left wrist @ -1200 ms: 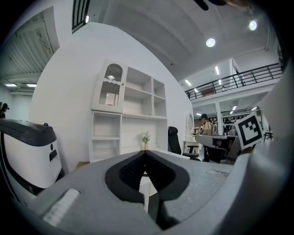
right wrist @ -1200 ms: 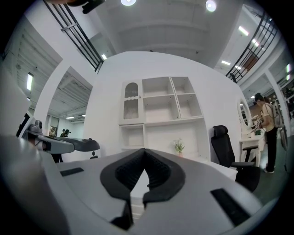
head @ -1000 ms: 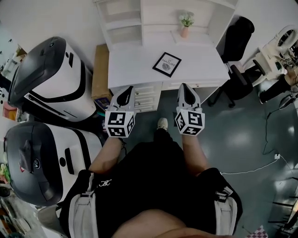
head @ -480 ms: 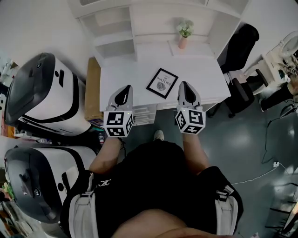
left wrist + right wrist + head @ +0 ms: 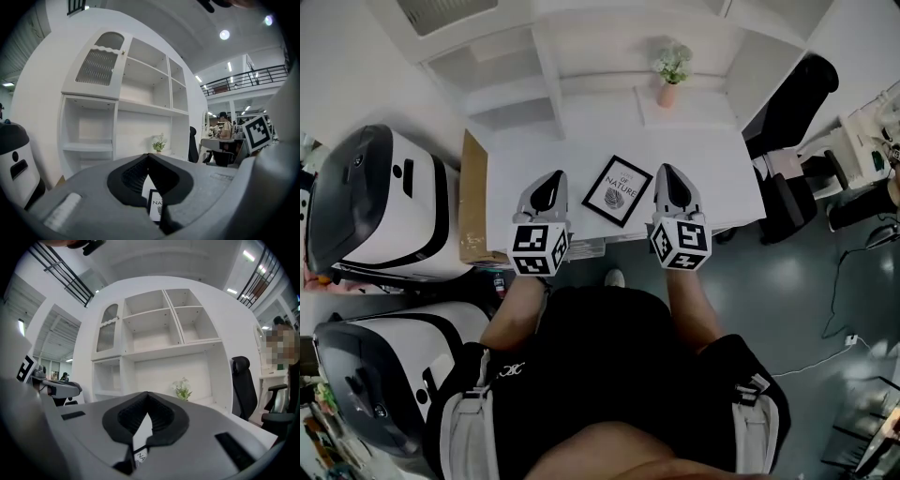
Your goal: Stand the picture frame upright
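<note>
A black picture frame with a white print lies flat on the white desk, near its front edge. My left gripper hovers just left of the frame, shut and holding nothing. My right gripper hovers just right of it, also shut and holding nothing. Neither touches the frame. In the left gripper view the frame peeks out under the closed gripper. The right gripper view shows a corner of the frame below the closed gripper.
A small plant in a pink vase stands at the back of the desk under a white shelf unit. A black office chair is at the right. A cardboard box and two big white machines are at the left.
The person has walked up to the desk. Both grippers, earlier short of its front edge, now reach over the desktop on either side of the frame. The jaws stayed shut.
</note>
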`<act>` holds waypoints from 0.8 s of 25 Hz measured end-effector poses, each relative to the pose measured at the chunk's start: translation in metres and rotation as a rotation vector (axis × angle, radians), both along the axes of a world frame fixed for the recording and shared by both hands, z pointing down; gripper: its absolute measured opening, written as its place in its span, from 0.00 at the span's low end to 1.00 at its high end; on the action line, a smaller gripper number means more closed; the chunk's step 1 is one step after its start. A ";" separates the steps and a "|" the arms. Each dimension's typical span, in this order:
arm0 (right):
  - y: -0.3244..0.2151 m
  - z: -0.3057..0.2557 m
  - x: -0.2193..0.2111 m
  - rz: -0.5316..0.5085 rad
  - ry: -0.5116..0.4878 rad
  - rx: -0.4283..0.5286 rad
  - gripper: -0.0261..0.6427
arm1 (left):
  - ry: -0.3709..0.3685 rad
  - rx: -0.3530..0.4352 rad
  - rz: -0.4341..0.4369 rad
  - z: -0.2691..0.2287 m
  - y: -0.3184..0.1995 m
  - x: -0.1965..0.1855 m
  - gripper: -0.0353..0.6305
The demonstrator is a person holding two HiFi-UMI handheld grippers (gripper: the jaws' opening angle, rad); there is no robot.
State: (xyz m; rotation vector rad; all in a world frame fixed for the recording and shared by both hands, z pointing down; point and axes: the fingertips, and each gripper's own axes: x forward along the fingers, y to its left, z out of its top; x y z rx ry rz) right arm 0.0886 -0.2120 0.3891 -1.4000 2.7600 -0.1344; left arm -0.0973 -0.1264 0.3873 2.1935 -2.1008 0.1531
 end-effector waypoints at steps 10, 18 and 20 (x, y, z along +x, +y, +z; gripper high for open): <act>-0.048 0.006 -0.006 0.070 0.019 -0.041 0.04 | 0.009 -0.040 0.057 0.002 -0.062 -0.020 0.08; -0.063 0.023 -0.001 0.208 0.041 -0.090 0.04 | 0.067 -0.161 0.160 0.024 -0.104 -0.051 0.08; -0.061 0.028 0.001 0.244 0.046 -0.101 0.04 | 0.055 -0.177 0.207 0.028 -0.109 -0.055 0.08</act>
